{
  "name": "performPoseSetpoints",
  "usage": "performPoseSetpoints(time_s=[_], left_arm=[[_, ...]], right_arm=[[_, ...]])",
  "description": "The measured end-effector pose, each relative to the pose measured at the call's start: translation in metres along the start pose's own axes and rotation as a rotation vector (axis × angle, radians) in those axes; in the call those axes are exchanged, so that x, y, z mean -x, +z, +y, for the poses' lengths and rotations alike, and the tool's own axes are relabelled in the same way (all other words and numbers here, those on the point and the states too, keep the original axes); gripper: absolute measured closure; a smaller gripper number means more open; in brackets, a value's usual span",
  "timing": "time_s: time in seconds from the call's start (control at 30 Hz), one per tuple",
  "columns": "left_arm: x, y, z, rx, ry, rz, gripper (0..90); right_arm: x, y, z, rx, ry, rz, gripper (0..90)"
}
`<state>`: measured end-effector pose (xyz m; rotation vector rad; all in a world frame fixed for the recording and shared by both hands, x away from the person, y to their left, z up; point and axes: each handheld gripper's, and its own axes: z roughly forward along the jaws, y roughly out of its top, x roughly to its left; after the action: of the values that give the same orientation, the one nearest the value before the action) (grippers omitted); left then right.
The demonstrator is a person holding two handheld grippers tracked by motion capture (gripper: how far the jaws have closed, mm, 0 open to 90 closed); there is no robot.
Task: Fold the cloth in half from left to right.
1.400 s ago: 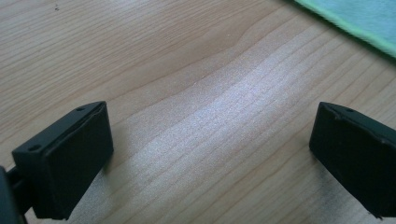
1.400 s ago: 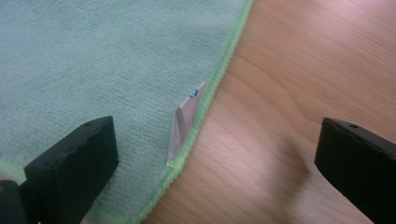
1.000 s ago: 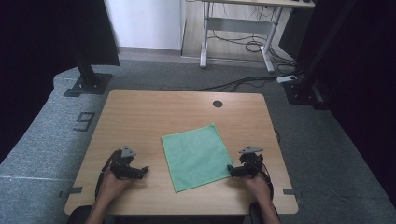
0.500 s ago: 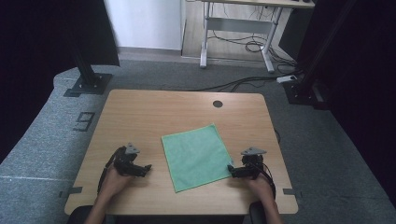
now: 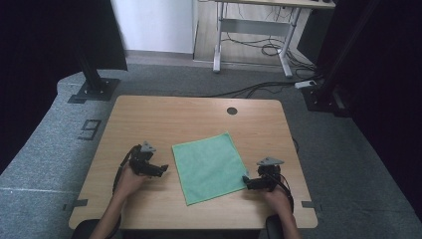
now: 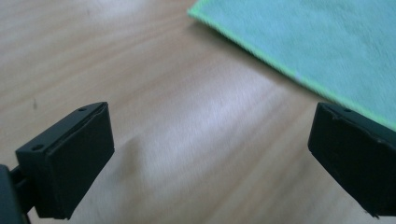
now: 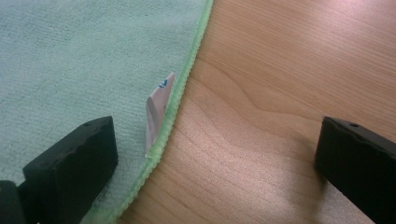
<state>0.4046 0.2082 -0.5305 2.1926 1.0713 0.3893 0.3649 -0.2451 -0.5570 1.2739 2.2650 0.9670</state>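
A wooden table (image 5: 149, 119) stands in the middle of the room, bare but for a green cloth (image 5: 209, 167) spread flat a little toward the person's side, turned somewhat askew to the table's edges. The cloth lies in a single layer, with no fold or ridge that I can make out.

The person's hands rest on the table either side of it. The left gripper (image 5: 161, 169) sits just off the cloth's left edge, jaws spread wide with only wood between them; in the left gripper view the cloth (image 6: 317, 42) runs past the upper right, its hem close to the right-hand jaw. The right gripper (image 5: 247, 181) is at the near right corner, jaws also wide apart, holding nothing. In the right gripper view one jaw hangs over the cloth (image 7: 79, 60) and the other over bare wood, so the hem runs between them.

It looks like soft, light microfibre: limp, no stiffness, likely to droop and drag rather than lift as a sheet. Lying flat, it offers little to pinch mid-panel. The stitched hem seems the better hold, being thicker, and best at a corner where a jaw can slide under.

A small white tag (image 7: 156, 107) stands up at the hem near the right gripper.
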Motion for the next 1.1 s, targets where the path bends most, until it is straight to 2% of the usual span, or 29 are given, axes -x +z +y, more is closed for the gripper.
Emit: performPoseSetpoints(time_s=[0.1,0.37,0.4,0.67,0.9,1.1], left_arm=[[-0.003,0.006,0.012,0.009,0.011,0.008,0.2],[-0.01,0.015,0.029,0.016,0.02,0.011,0.2],[-0.012,0.017,0.033,0.023,0.011,0.011,0.2],[-0.019,0.027,0.044,0.02,0.013,0.036,0.9],[-0.024,0.04,0.057,0.028,-0.001,0.041,1.3],[-0.027,0.05,0.06,0.018,-0.014,0.054,1.8]], right_arm=[[0.0,0.0,0.0,0.0,-0.001,0.0,0.0],[0.0,0.0,0.0,0.0,0.0,0.0,0.0],[0.0,0.0,0.0,0.0,0.001,0.0,0.0],[0.0,0.0,0.0,0.001,0.001,0.0,0.0],[0.0,0.0,0.0,0.001,-0.001,0.0,0.0],[0.0,0.0,0.0,0.001,-0.001,-0.001,0.0]])
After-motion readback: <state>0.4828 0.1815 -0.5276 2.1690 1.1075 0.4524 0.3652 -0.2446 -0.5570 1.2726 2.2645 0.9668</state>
